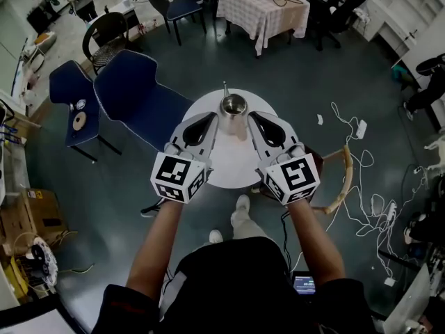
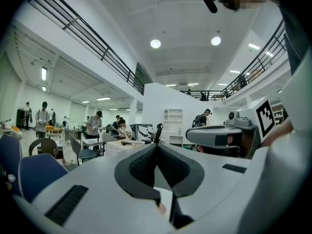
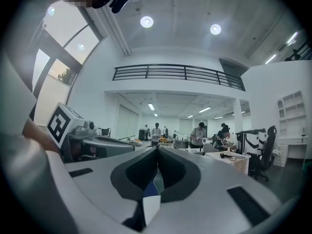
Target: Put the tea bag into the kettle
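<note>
The tea bag (image 3: 152, 199), as I take the thin blue and white piece to be, is pinched flat low between the jaws of my right hand-held gripper (image 3: 157, 152), which is clenched on it. It is in the air and not in the kettle (image 1: 233, 107), so by my judgement the pick-up is done and the drop itself is left. The kettle stands upright on the round white counter (image 1: 229, 167) with its mouth open to me and no lid on it. From above, my two hand-held grippers flank it, one on each side, with their tips near its rim. My left hand-held gripper (image 2: 157, 147) is clenched too, its jaws meeting at the tips. A small pale sliver shows low between them, and I cannot tell what it is. I judge that I only need to bring the right one over the open mouth and release. Counting: one tea bag that I can see, one kettle, one counter and two hand-held grippers. Further out, one blue chair (image 1: 132, 82) stands just beside the counter and a second blue chair (image 1: 69, 92) lies further left. One wooden chair (image 1: 345, 176) is on the right, and one table with a checked cloth (image 1: 268, 9) stands well apart at the top.
</note>
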